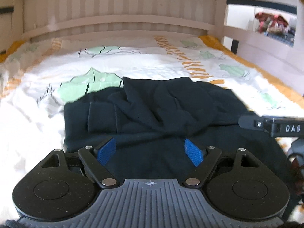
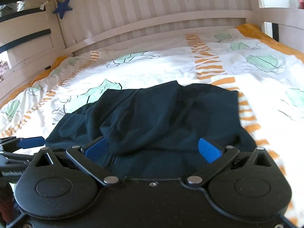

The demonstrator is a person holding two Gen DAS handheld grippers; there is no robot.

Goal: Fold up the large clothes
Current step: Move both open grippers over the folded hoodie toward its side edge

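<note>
A dark navy garment (image 1: pixel 161 104) (image 2: pixel 161 110) lies rumpled and partly folded on the bed, with loose folds piled across its far half. My left gripper (image 1: pixel 150 151) hovers over the garment's near part, open, its blue pads wide apart and nothing pinched. My right gripper (image 2: pixel 152 150) is open too; a bulge of cloth sits between its blue pads without being pressed. The right gripper's black finger (image 1: pixel 247 122) reaches in from the right edge of the left wrist view. A blue fingertip (image 2: pixel 31 142) of the left gripper shows at the left of the right wrist view.
The garment rests on a white duvet (image 1: pixel 133 62) (image 2: pixel 161 66) printed with green leaves and orange stripes. A white slatted wooden panel (image 1: pixel 123 24) (image 2: pixel 152 19) closes the far side. A bed rail (image 2: pixel 24 38) with a hanging blue star (image 2: pixel 62 9) stands at left.
</note>
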